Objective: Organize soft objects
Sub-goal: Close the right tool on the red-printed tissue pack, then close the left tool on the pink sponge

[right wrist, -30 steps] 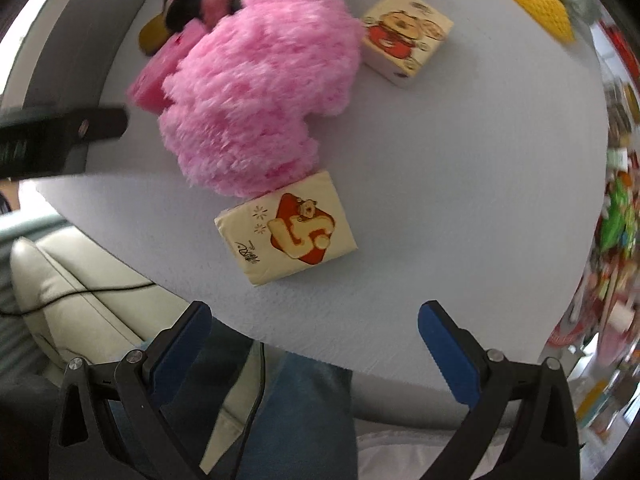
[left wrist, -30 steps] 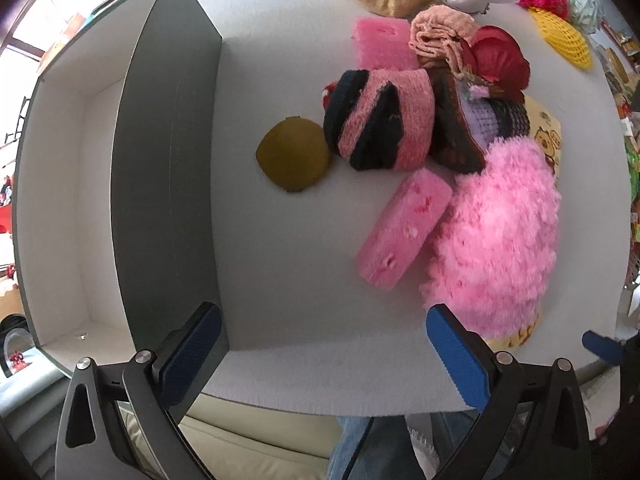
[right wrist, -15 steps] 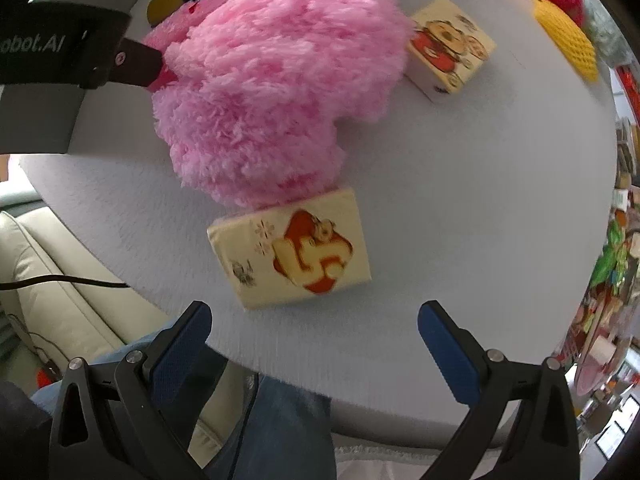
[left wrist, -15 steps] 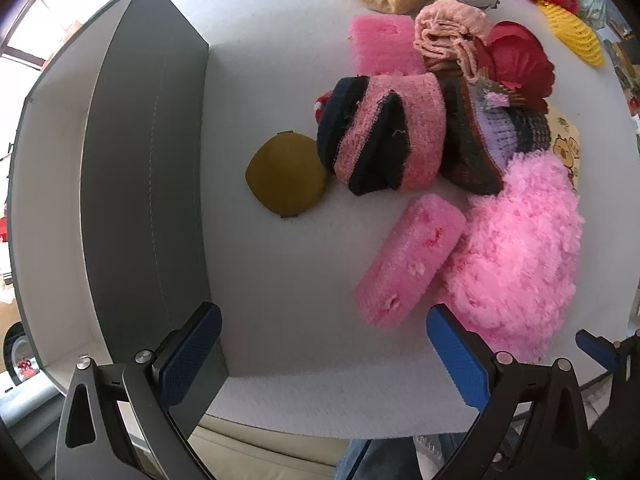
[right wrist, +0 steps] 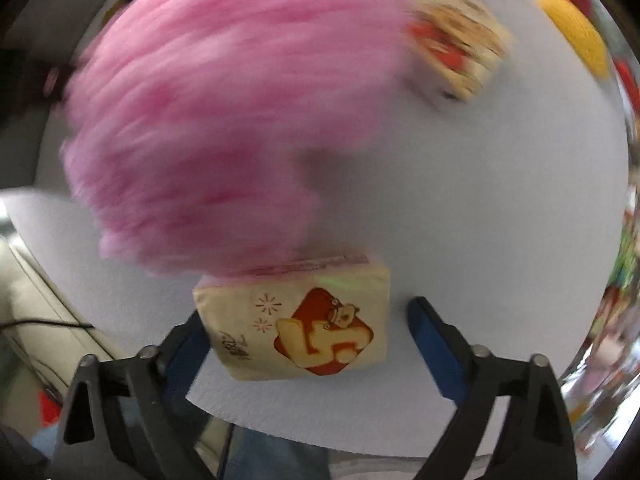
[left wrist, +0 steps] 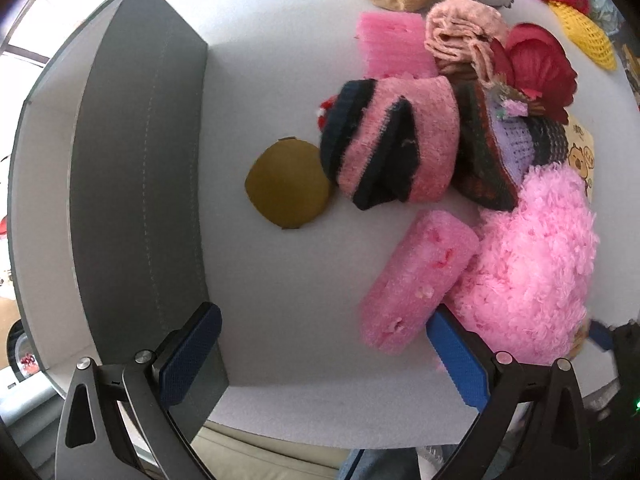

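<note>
My right gripper (right wrist: 306, 328) points down over a yellow tissue pack (right wrist: 296, 320) with a red figure on it, near the table's front edge. Its jaws are closing with the pack between them; the left pad is at the pack's side and a gap shows at the right pad. A fluffy pink item (right wrist: 220, 120) lies just behind the pack, blurred. My left gripper (left wrist: 320, 336) is open and holds nothing. It hangs between a grey box (left wrist: 136, 200) and a pink foam block (left wrist: 420, 280), whose near end is close to the right fingertip.
On the white table (left wrist: 280, 60) a pile holds a pink-and-black knit (left wrist: 392, 144), a mustard round pad (left wrist: 286, 186), a red item (left wrist: 536, 64), a second tissue pack (right wrist: 460, 52) and a yellow net (left wrist: 584, 36). A person's jeans show below the edge.
My right gripper has come down around the tissue pack and its jaws have narrowed. My left gripper has slid toward the pile, so the foam block now sits by its right finger.
</note>
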A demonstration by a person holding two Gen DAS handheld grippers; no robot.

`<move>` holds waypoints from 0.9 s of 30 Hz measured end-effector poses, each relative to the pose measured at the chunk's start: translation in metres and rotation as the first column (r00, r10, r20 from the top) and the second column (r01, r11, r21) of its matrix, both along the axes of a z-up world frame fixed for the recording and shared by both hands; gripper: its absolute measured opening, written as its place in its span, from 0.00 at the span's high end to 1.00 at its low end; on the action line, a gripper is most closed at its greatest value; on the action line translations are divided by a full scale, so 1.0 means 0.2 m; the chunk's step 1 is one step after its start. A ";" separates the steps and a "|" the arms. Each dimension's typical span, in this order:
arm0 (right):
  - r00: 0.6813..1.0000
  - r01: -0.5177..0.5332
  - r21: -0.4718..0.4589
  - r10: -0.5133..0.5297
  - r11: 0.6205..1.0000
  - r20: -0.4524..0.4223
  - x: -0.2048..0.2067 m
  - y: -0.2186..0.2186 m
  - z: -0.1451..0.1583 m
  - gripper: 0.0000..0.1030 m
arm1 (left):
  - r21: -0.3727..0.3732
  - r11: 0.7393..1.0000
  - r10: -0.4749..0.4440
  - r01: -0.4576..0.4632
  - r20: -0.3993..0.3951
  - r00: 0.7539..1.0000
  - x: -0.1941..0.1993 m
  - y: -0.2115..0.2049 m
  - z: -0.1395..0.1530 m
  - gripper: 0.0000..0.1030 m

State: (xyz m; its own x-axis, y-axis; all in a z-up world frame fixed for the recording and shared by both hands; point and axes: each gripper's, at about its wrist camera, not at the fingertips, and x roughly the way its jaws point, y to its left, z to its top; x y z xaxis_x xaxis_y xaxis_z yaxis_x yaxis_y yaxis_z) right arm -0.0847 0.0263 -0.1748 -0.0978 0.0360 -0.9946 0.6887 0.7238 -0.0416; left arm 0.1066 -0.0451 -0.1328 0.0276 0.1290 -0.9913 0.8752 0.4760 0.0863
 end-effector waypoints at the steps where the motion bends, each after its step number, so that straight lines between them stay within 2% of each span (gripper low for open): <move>1: 1.000 0.026 -0.005 -0.026 1.000 0.011 -0.03 -0.03 0.02 0.26 | 0.000 1.000 -0.003 0.003 -0.003 1.000 0.01 -0.01 0.00 0.00; 5: 0.990 0.136 -0.076 -0.139 0.988 -0.034 -0.20 -0.18 0.08 0.26 | -0.001 1.000 -0.012 0.012 -0.002 1.000 0.01 -0.07 0.01 0.00; 9: 0.969 0.246 -0.021 -0.246 0.969 -0.016 -0.36 -0.30 0.09 0.25 | 0.007 1.000 -0.028 0.028 0.005 1.000 0.04 -0.13 -0.02 0.00; 13: 0.962 0.272 -0.003 -0.272 0.962 0.003 -0.37 -0.39 0.13 0.25 | -0.001 1.000 -0.027 0.027 0.004 1.000 0.10 -0.18 -0.03 0.00; 15: 0.962 0.272 0.002 -0.272 0.962 0.013 -0.56 -0.33 -0.01 0.25 | -0.011 1.000 -0.023 0.023 -0.004 1.000 0.14 -0.15 -0.04 0.00; 19: 0.965 0.261 -0.005 -0.260 0.965 0.022 -0.42 -0.38 0.07 0.23 | -0.009 0.999 -0.032 0.032 -0.022 0.999 0.15 -0.13 -0.03 0.00; 22: 0.969 0.245 -0.011 -0.245 0.969 0.025 -0.46 -0.41 0.12 0.23 | -0.017 1.000 -0.023 0.022 -0.050 0.998 0.20 -0.14 -0.09 0.00; 23: 0.971 0.238 -0.014 -0.238 0.971 0.028 -0.40 -0.40 0.08 0.22 | -0.027 1.000 -0.010 0.008 -0.063 0.998 0.23 -0.14 -0.09 0.00; 25: 0.974 0.224 -0.020 -0.224 0.974 0.030 -0.39 -0.39 0.08 0.18 | -0.037 0.999 0.014 -0.017 -0.101 0.995 0.30 -0.12 -0.10 0.00; 27: 0.975 0.219 -0.018 -0.219 0.976 0.034 -0.39 -0.40 0.10 0.15 | -0.048 0.999 0.005 -0.010 -0.098 0.995 0.37 -0.11 -0.09 0.00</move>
State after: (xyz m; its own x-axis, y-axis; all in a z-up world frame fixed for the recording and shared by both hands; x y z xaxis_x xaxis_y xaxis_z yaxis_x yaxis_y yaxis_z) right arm -0.1636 -0.0536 -0.1549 -0.0585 0.0320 -0.9978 0.8316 0.5546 -0.0310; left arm 0.1798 -0.0674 -0.1509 -0.0708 0.0812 -0.9942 0.8748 0.4839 -0.0227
